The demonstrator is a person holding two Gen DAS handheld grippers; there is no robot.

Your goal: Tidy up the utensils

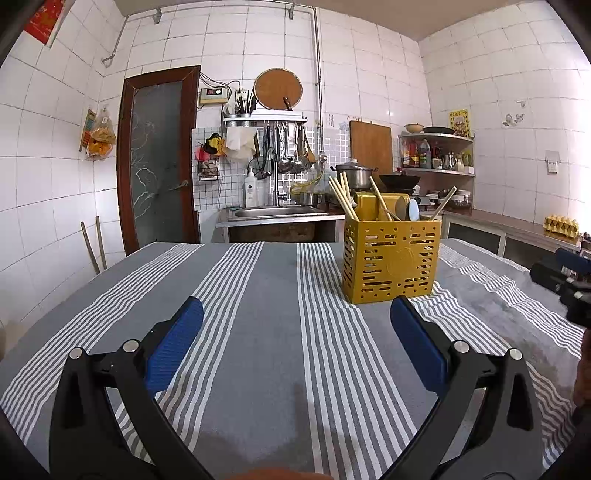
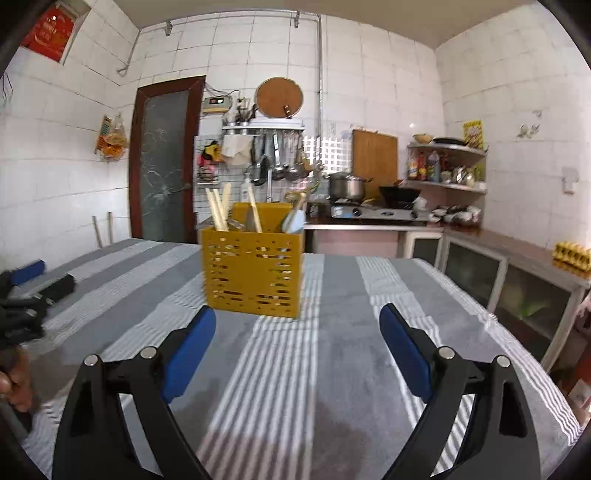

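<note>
1. Left wrist view: the left claw (image 1: 297, 315) is wide open with nothing in it. It hangs over the striped cloth (image 1: 258, 295) on the tabletop.
2. The yellow basket (image 1: 391, 258) stands on the cloth, just past the right blue pad (image 1: 413, 339). Chopsticks (image 1: 341, 197) and spoons (image 1: 413, 210) stick up out of it.
3. Nothing sits between the claw and the basket.
4. At the right edge a bit of the other claw shows.
5. Behind are a sink (image 1: 277, 212), a door (image 1: 157, 158), a pot (image 1: 354, 173) and shelves (image 1: 436, 155).
6. Right wrist view: the right claw (image 2: 297, 323) is wide open too, and holds nothing. The basket (image 2: 253, 273) is just ahead, a bit left.
7. Only this view shows the gas stove (image 2: 373, 212) well. A hand (image 2: 14, 384) shows at the left edge.
8. A red poster (image 2: 50, 27) and a yellow sign (image 2: 473, 133) have writing, too blurry to read.
</note>
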